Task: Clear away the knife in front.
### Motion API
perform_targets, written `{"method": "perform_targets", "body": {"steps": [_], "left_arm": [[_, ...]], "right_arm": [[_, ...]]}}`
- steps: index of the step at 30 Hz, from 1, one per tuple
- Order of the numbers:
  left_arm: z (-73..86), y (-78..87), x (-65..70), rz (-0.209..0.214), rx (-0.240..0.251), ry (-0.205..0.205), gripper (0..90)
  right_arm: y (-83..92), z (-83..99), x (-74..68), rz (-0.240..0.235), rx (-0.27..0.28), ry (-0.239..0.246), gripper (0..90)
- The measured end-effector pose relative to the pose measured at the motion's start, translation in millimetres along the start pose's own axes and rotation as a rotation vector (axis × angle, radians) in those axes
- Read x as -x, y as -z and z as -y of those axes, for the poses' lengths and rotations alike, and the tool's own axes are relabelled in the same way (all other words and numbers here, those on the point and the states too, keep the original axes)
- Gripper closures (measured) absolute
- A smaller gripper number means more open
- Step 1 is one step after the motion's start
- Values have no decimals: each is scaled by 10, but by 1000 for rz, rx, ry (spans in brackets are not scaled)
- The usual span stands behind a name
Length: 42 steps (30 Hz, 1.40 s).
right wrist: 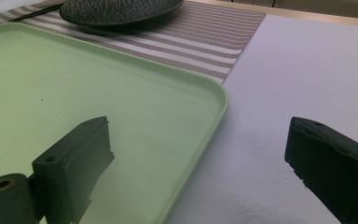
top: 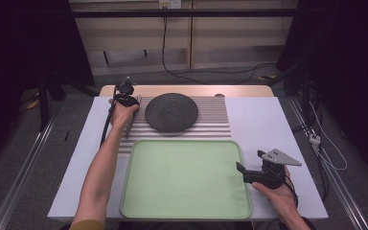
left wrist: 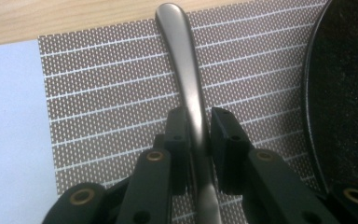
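While the left hand (top: pixel 121 114) rests at the far left corner of the striped placemat (top: pixel 211 125), we note the left gripper (top: pixel 130 125) pointing down at the mat, its jaws clamped on the handle of a metal utensil (top: pixel 128 128); in the left gripper view the utensil (left wrist: pixel 186 88) runs up from between the two black pads toward twelve o'clock, both pads pressed against its narrow neck; its rounded handle end lies on the placemat (left wrist: pixel 112 102) close to the bare wood strip at the top; which kind of utensil it is we cannot tell, the working end being hidden under the jaws; at three o'clock of the utensil sits the dark round plate (left wrist: pixel 345 93), near but apart from it.

Moving rightward in the high view, the dark plate (top: pixel 171 112) sits on the placemat, at three o'clock of the left hand; at six o'clock of the plate lies the pale green tray (top: pixel 139 191), overlapping the near edge of the mat and resting on the white table cover (top: pixel 268 120).

At three o'clock of the tray, the right hand (top: pixel 280 194) holds the right gripper (top: pixel 249 165) level, jaws aimed at nine o'clock; in the right gripper view we see the right gripper (right wrist: pixel 200 163) with jaws wide apart, nothing between them; one jaw stands over the tray (right wrist: pixel 205 93), the other over the white cover (right wrist: pixel 307 70); the plate (right wrist: pixel 116 11) shows at twelve o'clock, far off.
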<state>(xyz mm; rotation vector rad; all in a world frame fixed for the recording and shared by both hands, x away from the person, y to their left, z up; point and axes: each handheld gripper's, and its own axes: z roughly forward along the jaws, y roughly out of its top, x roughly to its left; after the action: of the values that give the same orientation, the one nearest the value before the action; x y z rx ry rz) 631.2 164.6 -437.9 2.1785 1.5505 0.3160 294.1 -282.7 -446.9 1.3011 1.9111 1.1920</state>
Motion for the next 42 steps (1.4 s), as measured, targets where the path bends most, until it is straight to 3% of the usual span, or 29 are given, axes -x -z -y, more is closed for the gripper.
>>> {"method": "perform_targets", "body": {"steps": [20, 42], "left_arm": [[18, 56, 4, 30, -20, -34, 797], [-7, 306, -26, 45, -10, -53, 798]], "right_arm": [[4, 0, -13, 10, -2, 5, 74], [-4, -1, -20, 5, -6, 6, 73]]}}
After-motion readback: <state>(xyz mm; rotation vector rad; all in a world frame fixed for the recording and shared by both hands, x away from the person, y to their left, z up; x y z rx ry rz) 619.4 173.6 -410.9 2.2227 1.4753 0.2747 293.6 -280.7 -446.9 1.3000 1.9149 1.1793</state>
